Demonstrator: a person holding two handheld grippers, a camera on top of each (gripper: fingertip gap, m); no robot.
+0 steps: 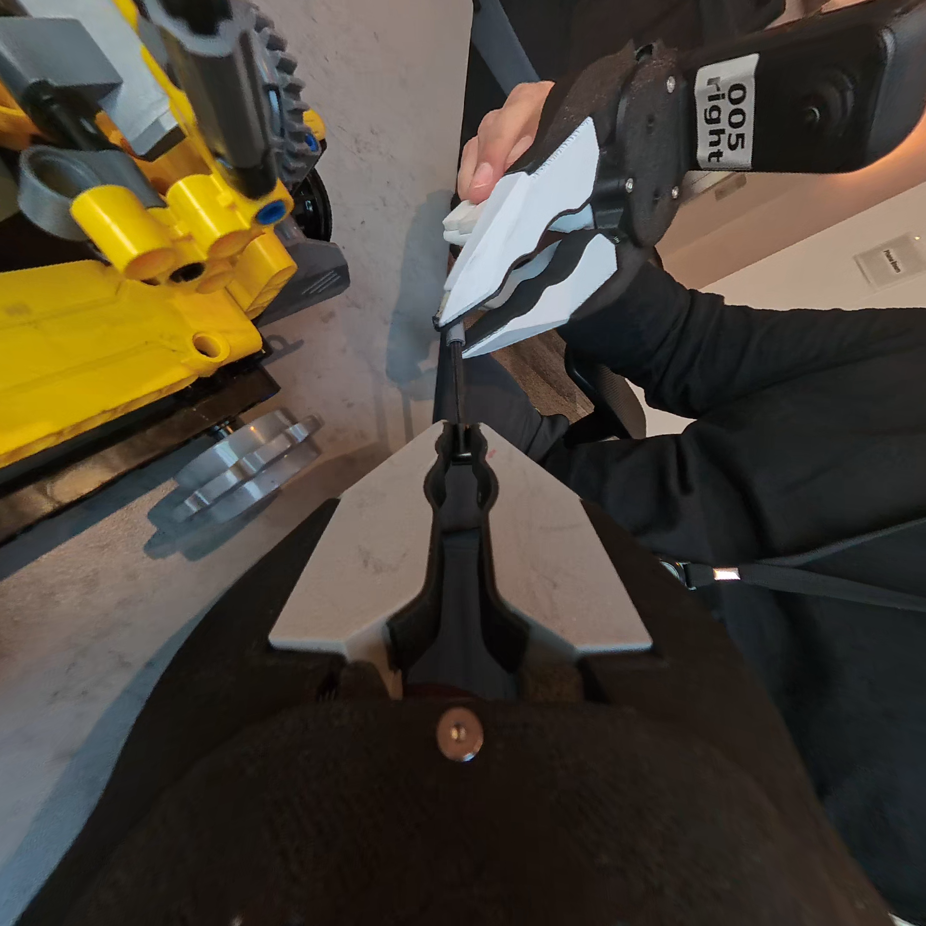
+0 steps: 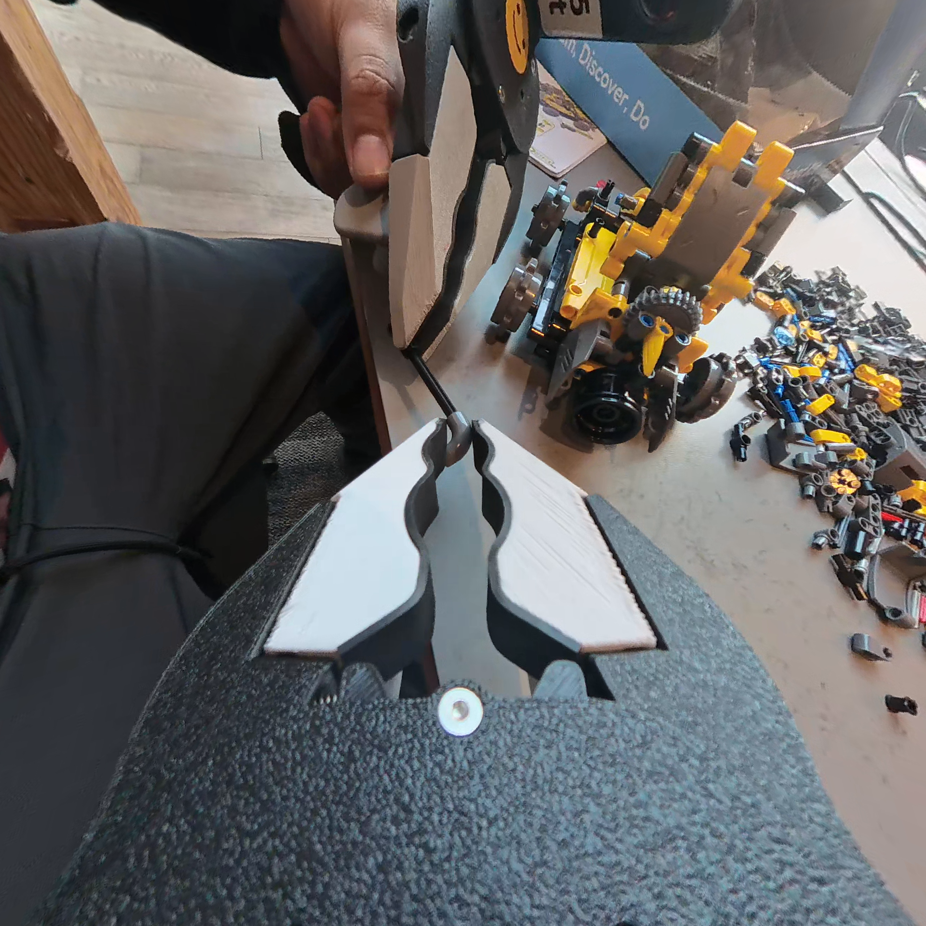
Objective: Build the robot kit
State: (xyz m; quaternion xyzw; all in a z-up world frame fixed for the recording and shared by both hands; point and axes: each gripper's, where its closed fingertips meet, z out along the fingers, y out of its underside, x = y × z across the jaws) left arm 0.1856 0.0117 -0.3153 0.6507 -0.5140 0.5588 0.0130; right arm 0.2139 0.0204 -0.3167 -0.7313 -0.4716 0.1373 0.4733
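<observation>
Left gripper (image 1: 458,441) jaws pinch one end of a black axle (image 1: 455,381); at 12 o'clock, right gripper (image 2: 458,433) jaws clamp its grey bush (image 2: 458,436), held over the worktop (image 2: 626,526) edge, the yellow model (image 2: 646,310) at 2 o'clock.

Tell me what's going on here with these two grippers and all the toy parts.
A person holds a hand-held gripper in each hand above the table's edge. The left hand-held gripper is shut on one end of a thin black axle. The right hand-held gripper is shut on a small grey connector at the axle's other end. A part-built yellow and grey model stands on the table, with a heap of loose parts beside it.
</observation>
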